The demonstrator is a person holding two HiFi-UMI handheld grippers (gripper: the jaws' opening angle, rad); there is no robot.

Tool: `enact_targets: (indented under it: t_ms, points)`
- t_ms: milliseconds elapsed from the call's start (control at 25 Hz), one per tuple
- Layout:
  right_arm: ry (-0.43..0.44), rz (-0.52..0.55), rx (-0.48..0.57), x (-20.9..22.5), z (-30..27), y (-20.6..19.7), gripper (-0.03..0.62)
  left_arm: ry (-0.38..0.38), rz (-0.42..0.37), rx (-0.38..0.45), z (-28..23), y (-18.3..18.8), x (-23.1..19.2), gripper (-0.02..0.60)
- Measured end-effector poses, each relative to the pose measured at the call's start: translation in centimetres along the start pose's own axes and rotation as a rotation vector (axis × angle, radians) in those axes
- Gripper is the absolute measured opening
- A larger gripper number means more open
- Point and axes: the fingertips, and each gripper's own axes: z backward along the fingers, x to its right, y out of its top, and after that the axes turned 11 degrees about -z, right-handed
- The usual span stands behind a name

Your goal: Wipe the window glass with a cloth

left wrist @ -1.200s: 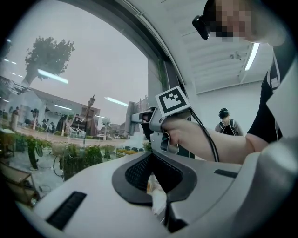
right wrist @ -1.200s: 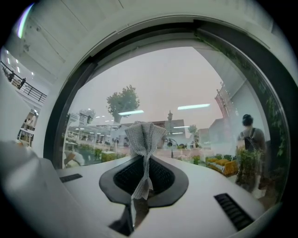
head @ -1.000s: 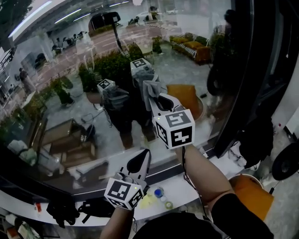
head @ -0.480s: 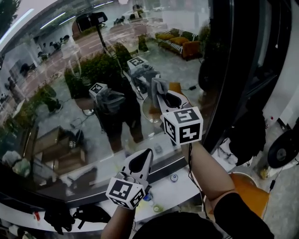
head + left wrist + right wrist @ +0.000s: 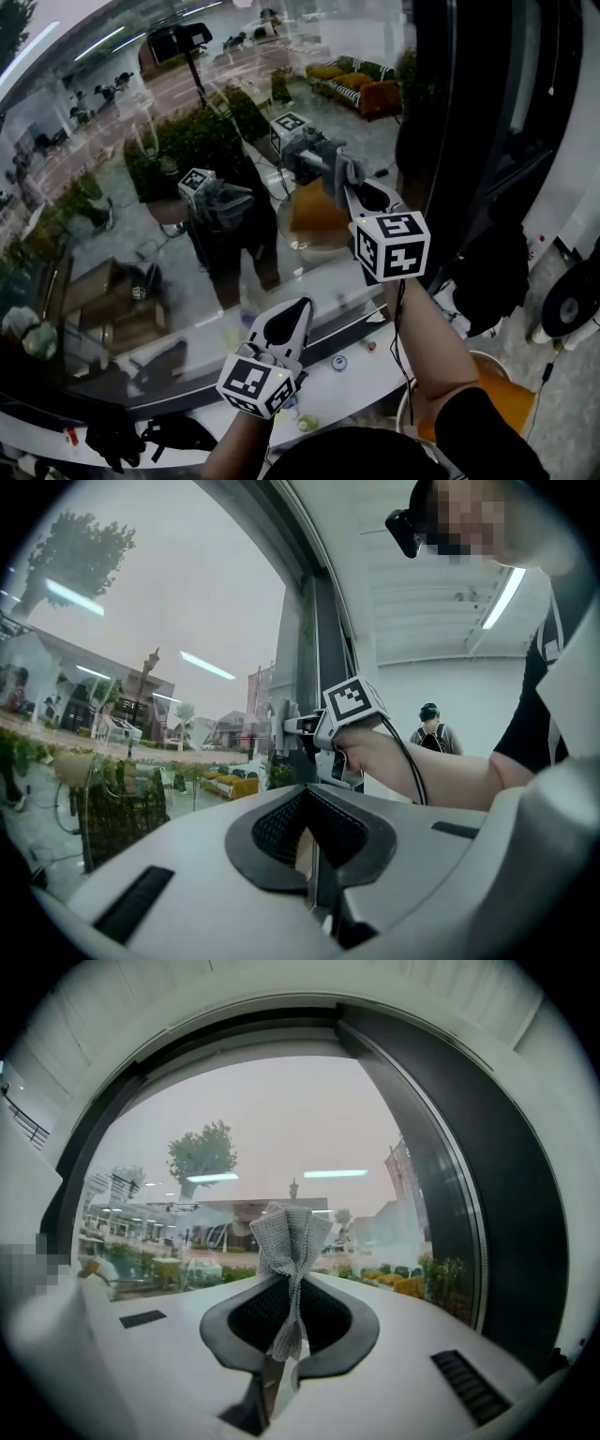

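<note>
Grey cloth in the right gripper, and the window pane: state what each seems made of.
Grey cloth: probably a woven or knitted textile with a matte finish; a fine mesh texture and soft folds show. Window pane: glass, glossy; see-through, with bright reflections.

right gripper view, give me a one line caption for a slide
Right gripper shut on a grey cloth, its bunched end held up before the window glass.

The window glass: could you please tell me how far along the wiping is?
Done: right gripper shut on the cloth. In hand: cloth raised to the window glass beside the dark frame. Remaining: wiped area cannot be judged; reflections hide smears.
</note>
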Motion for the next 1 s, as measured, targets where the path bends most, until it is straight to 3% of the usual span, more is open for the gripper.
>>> enact_targets:
  t_ms: [360,880,1000]
  points:
    - [-0.035,-0.024,-0.017,2.5,1.0,-0.5,0.044,0.005,-0.014,-0.007,0.6,0.4,1.3,0.008]
    - [-0.054,-0.026,0.047,2.7,0.7,-0.7,0.044,0.141,-0.039,-0.089,6.3,-2.0,-0.3,0.008]
    - [-0.010,-0.065,0.031,1.4,0.8,-2.0,0.044,0.174,-0.030,-0.127,8.3,-3.3,-0.8,0.008]
